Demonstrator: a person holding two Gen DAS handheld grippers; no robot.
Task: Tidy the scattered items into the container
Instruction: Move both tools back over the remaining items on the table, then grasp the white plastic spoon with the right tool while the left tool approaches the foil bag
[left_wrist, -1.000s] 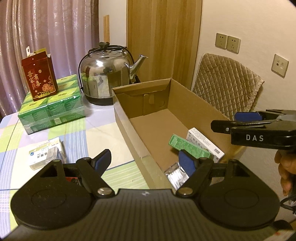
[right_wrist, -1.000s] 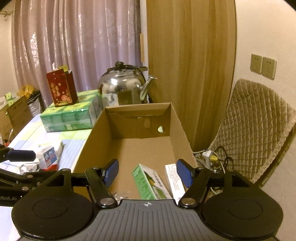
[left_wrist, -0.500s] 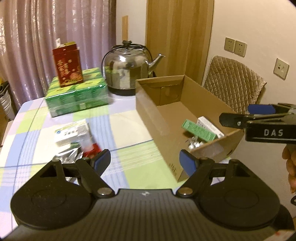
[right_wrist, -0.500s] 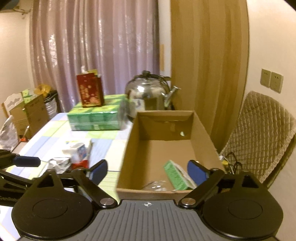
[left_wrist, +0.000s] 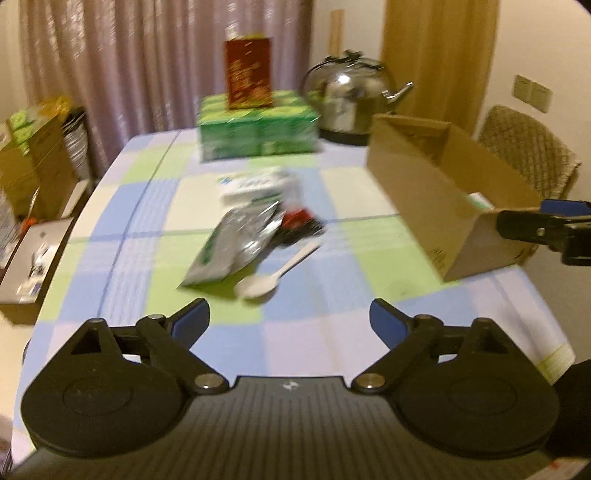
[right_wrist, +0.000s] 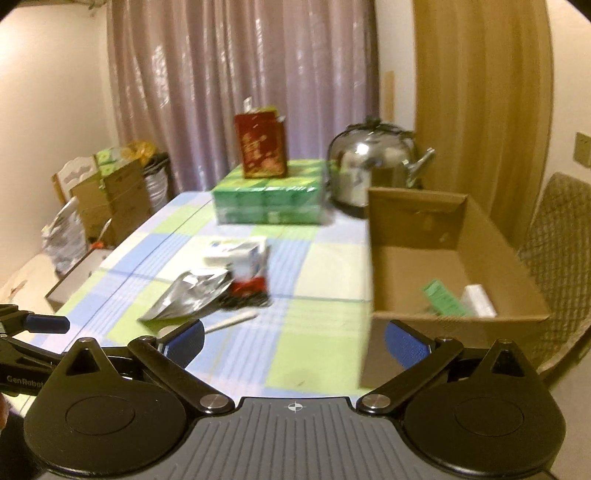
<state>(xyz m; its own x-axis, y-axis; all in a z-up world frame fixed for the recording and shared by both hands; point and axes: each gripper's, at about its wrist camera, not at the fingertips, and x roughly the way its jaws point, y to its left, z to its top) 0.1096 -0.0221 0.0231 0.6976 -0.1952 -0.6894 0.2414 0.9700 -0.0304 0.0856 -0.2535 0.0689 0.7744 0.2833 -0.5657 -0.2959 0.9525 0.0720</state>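
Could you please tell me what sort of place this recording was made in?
Most likely a home dining room: a table with a checked cloth, a steel kettle, a padded chair and long curtains behind.

Open cardboard box (right_wrist: 458, 258) stands upright at the worktop's right edge, holding a green packet (right_wrist: 441, 297) and a white carton (right_wrist: 478, 300) lying flat near its front wall. Scattered mid-worktop: silver foil pouch (left_wrist: 236, 243), white carton (left_wrist: 258, 184), red-black item (left_wrist: 299, 221), white plastic spoon (left_wrist: 273, 273), clustered, partly overlapping.
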